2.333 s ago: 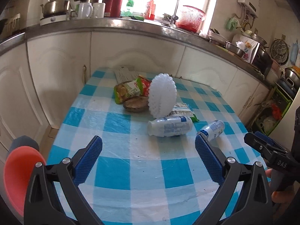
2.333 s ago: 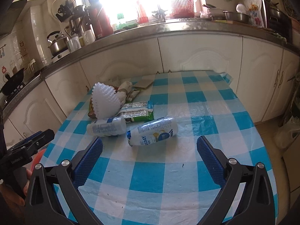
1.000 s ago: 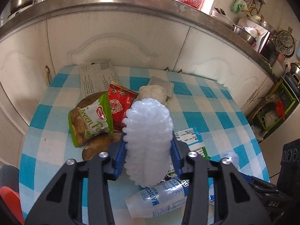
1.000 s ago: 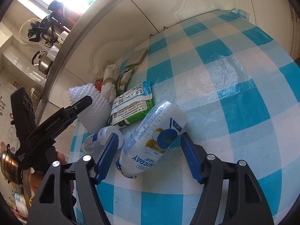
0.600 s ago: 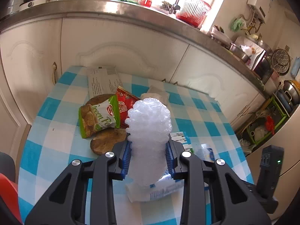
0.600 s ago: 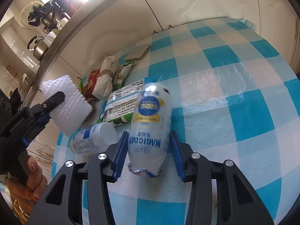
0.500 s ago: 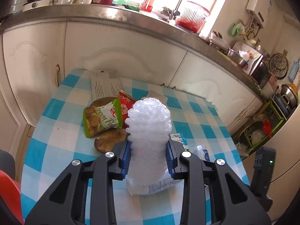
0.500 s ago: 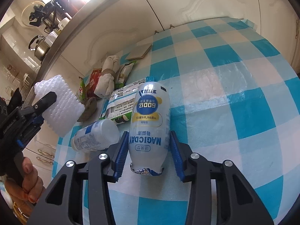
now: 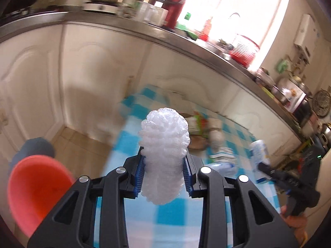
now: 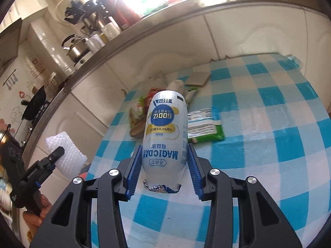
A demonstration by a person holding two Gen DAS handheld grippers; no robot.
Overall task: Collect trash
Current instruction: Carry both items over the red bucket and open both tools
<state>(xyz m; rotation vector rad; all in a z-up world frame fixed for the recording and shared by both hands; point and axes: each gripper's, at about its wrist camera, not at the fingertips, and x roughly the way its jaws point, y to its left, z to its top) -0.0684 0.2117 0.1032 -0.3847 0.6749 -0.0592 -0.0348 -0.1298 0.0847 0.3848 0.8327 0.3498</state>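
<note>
Now foam net sits clamped in left claw; bottle in right claw.

white foam net, blue-checked tablecloth

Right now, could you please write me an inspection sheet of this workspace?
Surface: table with blue-white checked cloth.
Job's things: white foam net and MAGICDAY bottle, both lifted.
Clutter: green wrapper, snack bags, a second bottle on the table.
Grippers: left gripper shut on the foam net; right gripper shut on the bottle.
Cables: nothing seen.
Surroundings: orange bin on the floor; kitchen counter with kettles.
</note>
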